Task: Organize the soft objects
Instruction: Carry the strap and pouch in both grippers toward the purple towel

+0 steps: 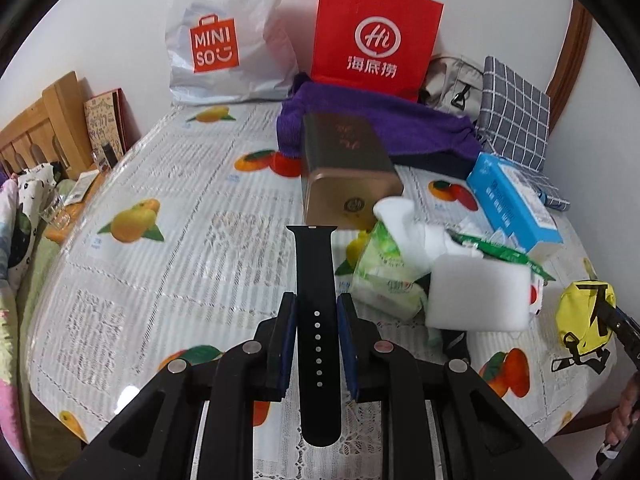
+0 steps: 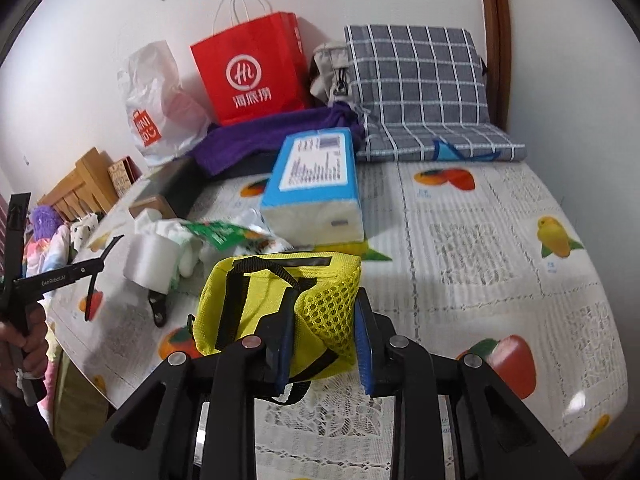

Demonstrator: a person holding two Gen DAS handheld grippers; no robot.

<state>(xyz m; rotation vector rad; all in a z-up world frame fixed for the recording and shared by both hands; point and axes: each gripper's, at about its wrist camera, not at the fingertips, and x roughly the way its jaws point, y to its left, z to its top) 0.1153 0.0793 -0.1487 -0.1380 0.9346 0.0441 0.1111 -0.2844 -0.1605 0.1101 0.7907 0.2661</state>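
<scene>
1. The table (image 2: 500, 240) is carrying a red bag (image 1: 376, 36) at 12 o'clock and a tissue pack (image 2: 316, 184) at centre.
2. The right gripper (image 2: 324, 336) is clamping a yellow pouch (image 2: 272, 300), lifting it off the cloth at 6 o'clock.
3. The left gripper (image 1: 317, 332) is pinching a black strap (image 1: 318, 320), which is pointing toward 12.

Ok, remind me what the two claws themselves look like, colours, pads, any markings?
Both are alike: the left claw and right claw are matte black plastic linkages with round silver pivot pins, and their two flat fingers carry blue pads. From the right wrist view, the left unit's black arm shows white "GenRobot.AI" lettering. No sleeves or cables are visible.
</scene>
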